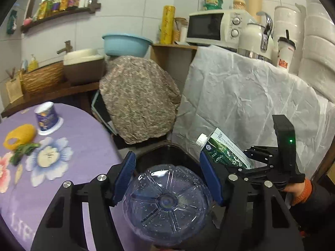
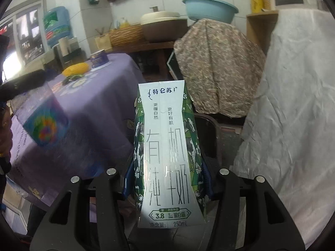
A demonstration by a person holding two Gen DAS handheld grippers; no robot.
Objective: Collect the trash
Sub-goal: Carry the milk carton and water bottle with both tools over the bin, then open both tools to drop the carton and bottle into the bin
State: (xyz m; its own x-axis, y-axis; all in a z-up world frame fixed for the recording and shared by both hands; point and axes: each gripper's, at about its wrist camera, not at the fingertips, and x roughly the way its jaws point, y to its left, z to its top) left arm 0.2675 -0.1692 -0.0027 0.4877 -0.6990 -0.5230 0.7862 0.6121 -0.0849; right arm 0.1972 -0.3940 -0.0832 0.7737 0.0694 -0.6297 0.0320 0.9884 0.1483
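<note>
My left gripper (image 1: 167,167) is shut on a clear plastic bottle (image 1: 167,205), its base toward the camera, held above a black trash bin (image 1: 167,152). My right gripper (image 2: 167,177) is shut on a green-and-white milk carton (image 2: 167,156); the carton also shows in the left wrist view (image 1: 226,152), just right of the bin. The bin also shows behind the carton in the right wrist view (image 2: 207,129). On the purple table (image 1: 83,146) remain a corn cob (image 1: 19,136), green scraps (image 1: 23,150) and an upturned blue cup (image 1: 46,119).
A floral-covered object (image 1: 138,98) stands behind the bin. A white-draped counter (image 1: 251,96) with a microwave (image 1: 213,27) is to the right. A wooden counter (image 1: 52,94) holds a basket (image 1: 41,79), pot and blue basin (image 1: 125,44).
</note>
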